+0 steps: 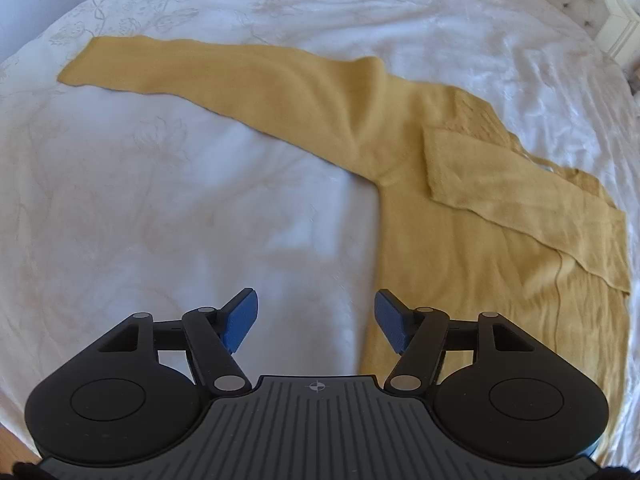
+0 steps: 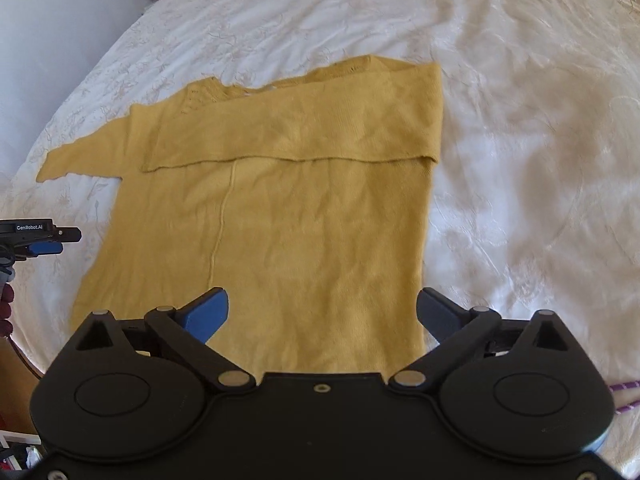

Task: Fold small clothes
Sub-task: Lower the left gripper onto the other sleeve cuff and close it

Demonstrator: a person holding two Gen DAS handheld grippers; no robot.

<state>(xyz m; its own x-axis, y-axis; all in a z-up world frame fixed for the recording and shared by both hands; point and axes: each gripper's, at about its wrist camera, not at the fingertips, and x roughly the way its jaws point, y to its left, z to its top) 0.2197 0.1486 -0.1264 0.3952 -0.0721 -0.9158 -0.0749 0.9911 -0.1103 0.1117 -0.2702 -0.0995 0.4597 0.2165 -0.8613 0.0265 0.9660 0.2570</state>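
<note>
While our left gripper [image 1: 316, 320] hovers with its blue pads [image 1: 243, 318] spread apart and nothing between them at the lower middle of its frame, the mustard sweater [image 1: 460, 248] lies flat on the white bedspread [image 1: 160, 208], its one sleeve [image 1: 208, 68] stretched toward the upper left. From our right gripper [image 2: 322, 312], jaws likewise wide apart and empty over the hem at the bottom centre, we see the other sleeve [image 2: 296, 128] folded across the chest. The left gripper [image 2: 40, 240] shows at the left edge.
</note>
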